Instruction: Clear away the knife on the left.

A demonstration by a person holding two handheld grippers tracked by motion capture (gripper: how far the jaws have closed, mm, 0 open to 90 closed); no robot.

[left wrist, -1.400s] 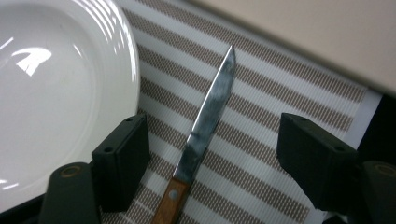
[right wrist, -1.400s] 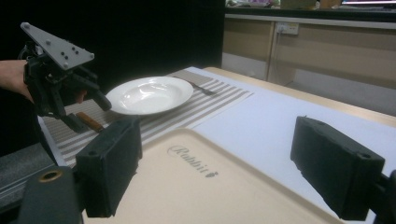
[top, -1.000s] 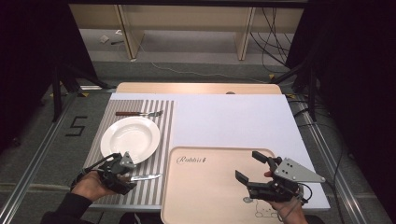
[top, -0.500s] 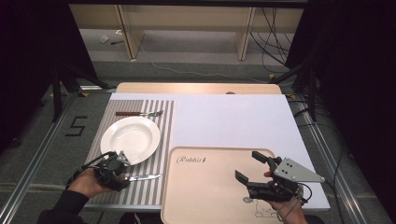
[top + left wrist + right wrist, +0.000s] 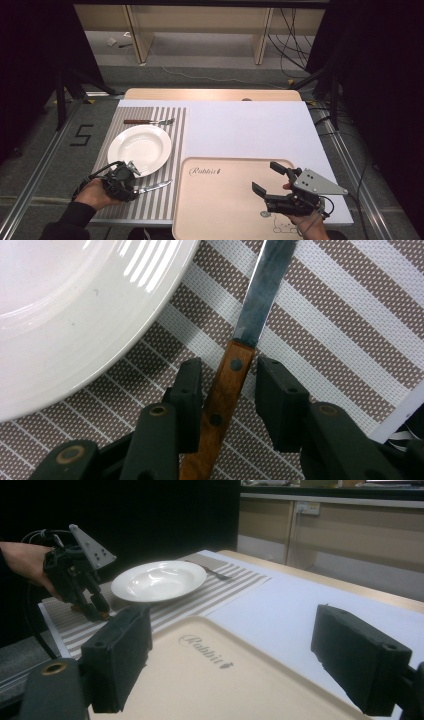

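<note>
Two grippers: left gripper low over the striped placemat, right gripper above the tray.
Left gripper view: jaws have just been closing around the knife; one touches the wooden handle, the other stands apart from it.
High view: knife blade points right, just near of the plate; fork lies far of it.
Right gripper view: jaws wide apart, nothing between them.
Plate: nothing in it.
Tray: bare, near edge of the worktop.
</note>
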